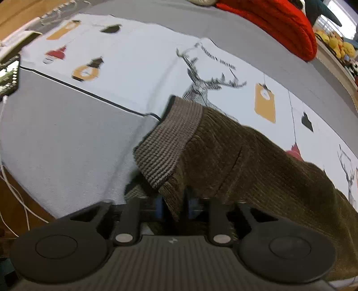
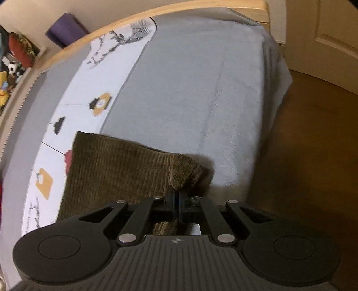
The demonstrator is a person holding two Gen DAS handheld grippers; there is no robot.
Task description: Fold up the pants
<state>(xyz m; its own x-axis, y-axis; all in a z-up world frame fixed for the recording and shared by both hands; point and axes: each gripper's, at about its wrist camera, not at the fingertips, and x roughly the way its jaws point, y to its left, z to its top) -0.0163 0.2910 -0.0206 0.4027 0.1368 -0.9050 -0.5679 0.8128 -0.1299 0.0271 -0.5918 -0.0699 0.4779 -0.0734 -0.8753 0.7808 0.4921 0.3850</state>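
Olive-brown corduroy pants (image 1: 257, 161) lie on a bed with a grey cover (image 1: 67, 134) and a white printed sheet (image 1: 138, 56). Their striped ribbed waistband (image 1: 170, 138) is folded up toward the camera. My left gripper (image 1: 175, 201) straddles the fabric just below that band. Its blue pads (image 1: 160, 206) show on either side of the cloth and stand apart from it, so it is open. In the right wrist view the pants (image 2: 116, 165) spread to the left, and my right gripper (image 2: 178, 201) is shut on a raised corner (image 2: 183, 172) of them.
A red cushion (image 1: 279, 22) and yellow plush toys (image 1: 335, 42) sit at the far side of the bed. White cables (image 1: 13, 190) hang off its left edge. The wooden floor (image 2: 313, 145), a door (image 2: 324, 26) and the wooden bed frame (image 2: 156, 13) border it.
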